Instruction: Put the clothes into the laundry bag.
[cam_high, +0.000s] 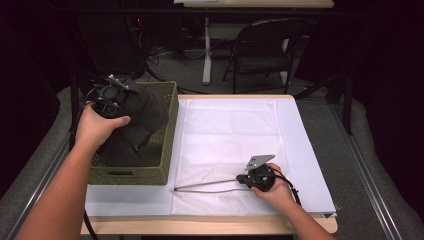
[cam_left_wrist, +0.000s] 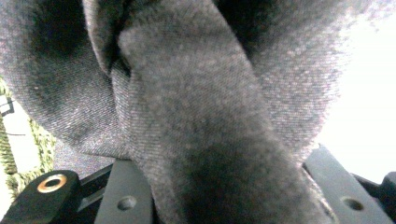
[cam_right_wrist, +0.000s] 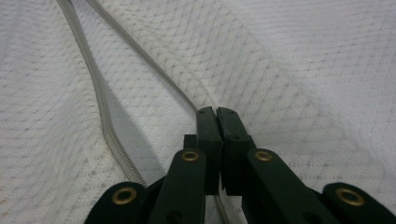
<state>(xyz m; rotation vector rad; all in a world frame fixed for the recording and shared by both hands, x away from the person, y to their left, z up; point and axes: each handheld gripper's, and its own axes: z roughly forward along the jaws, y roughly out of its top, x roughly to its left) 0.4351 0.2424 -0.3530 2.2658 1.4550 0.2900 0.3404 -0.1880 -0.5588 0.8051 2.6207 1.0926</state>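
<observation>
Left side of the table: a woven green basket (cam_high: 165, 150) stands on the white sheet (cam_high: 305, 150) that covers the wooden table (cam_high: 200, 226). The left hand (cam_high: 97, 127) holds the left gripper (cam_high: 112, 95) above the basket's near-left part. A dark grey garment (cam_high: 145, 112) hangs from this gripper, bunched, with its lower folds reaching down into the basket. In the left gripper view the grey cloth (cam_left_wrist: 196, 130) rises between the two black jaws, which stand on either side of the thick fold and press against it: the left gripper is clamped on the garment. A strip of basket weave (cam_left_wrist: 9, 154) shows at the left edge of that view.

Centre: a white mesh laundry bag (cam_high: 225, 145) lies flat on the sheet, just beside the basket's right wall. Its zipper opening (cam_high: 205, 187) gapes along the near edge.

Right: the right hand (cam_high: 277, 192) holds the right gripper (cam_high: 245, 179) low over the bag's near-right part. In the right gripper view the jaws are pressed together (cam_right_wrist: 216, 116) on the edge of the mesh where the two zipper tracks (cam_right_wrist: 100, 107) meet, lifting it slightly from the layer beneath.

Background: a black folding chair (cam_high: 265, 50) stands beyond the table.
</observation>
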